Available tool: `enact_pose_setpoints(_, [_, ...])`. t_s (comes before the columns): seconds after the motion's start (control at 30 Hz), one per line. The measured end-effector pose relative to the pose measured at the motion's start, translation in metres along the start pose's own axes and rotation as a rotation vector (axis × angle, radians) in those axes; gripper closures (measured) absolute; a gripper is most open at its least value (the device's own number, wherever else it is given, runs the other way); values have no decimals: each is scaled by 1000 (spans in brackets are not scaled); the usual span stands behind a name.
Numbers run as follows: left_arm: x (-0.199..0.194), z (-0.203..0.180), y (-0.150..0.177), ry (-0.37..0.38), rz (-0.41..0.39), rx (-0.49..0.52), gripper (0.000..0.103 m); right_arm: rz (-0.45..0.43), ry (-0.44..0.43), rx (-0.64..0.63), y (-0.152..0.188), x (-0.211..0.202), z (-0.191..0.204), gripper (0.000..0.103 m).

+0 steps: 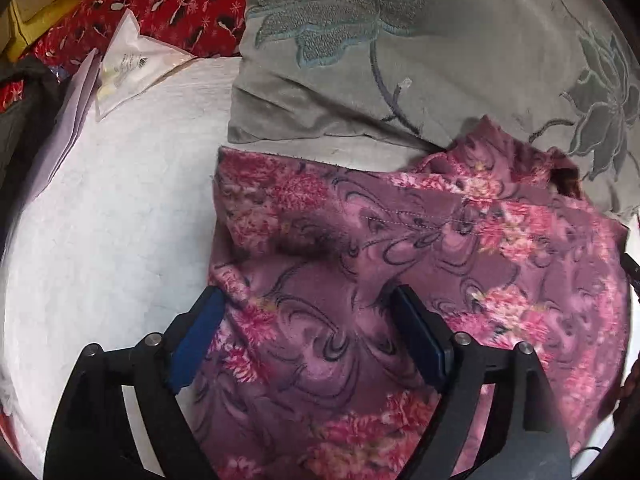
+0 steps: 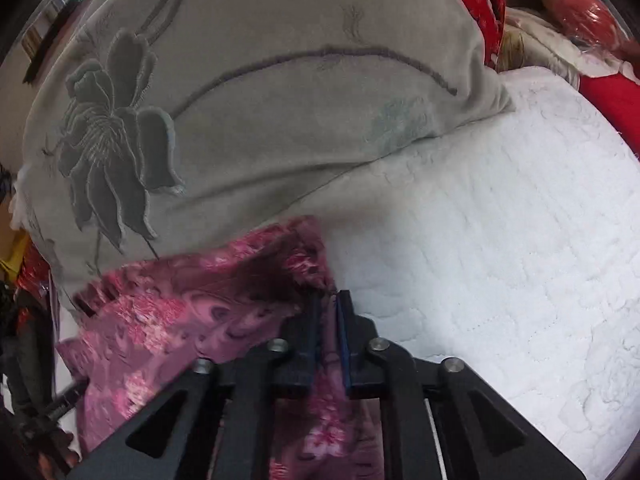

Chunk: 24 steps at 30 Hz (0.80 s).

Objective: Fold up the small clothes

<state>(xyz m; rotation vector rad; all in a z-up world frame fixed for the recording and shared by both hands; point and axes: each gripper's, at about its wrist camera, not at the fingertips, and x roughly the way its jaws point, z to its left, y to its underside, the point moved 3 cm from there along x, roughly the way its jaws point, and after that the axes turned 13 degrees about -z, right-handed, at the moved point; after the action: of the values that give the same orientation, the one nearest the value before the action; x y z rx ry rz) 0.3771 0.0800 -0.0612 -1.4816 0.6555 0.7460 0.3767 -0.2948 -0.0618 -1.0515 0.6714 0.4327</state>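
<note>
1. The pink floral garment (image 1: 400, 272) lies on the white bed (image 1: 120, 220), its far edge touching the grey pillow (image 1: 400, 60).
2. Right claw (image 2: 329, 300) pinches its edge; keep that tight.
3. Left claw (image 1: 308, 296) stands spread over the cloth; close it before lifting.

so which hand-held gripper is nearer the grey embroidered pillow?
Right: clamped on the pink floral garment at its pillow-side edge. Left stands open over the garment, farther from the pillow.

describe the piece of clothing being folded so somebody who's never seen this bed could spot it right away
On the white quilted bedspread, just below the grey pillow with embroidered flowers, lies the fleecy purple garment. Its pink floral swirls set it apart; nothing else nearby is purple.
</note>
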Motion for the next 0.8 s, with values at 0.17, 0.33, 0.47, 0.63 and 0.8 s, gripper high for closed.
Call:
enact_pose_setpoints(0.17, [-57,0,16,21,-135,12,18,-105,-134,-61,14,-53,20,72])
enact_pose_setpoints(0.33, [-39,-16,47,-38,-31,96,18,-21,-98,-117,61,-44,12,63])
enact_pose_setpoints(0.47, [-77,-12,50,-34,-89,74,18,-63,-126,-70,59,-80,11,61])
enact_pose_setpoints(0.63, [-68,-18,91,-62,-16,89,14,-2,-67,-185,94,-85,9,53])
enact_pose_setpoints(0.8, [-67,-5,95,-40,-7,-15,10,17,-39,-212,102,-86,4,48])
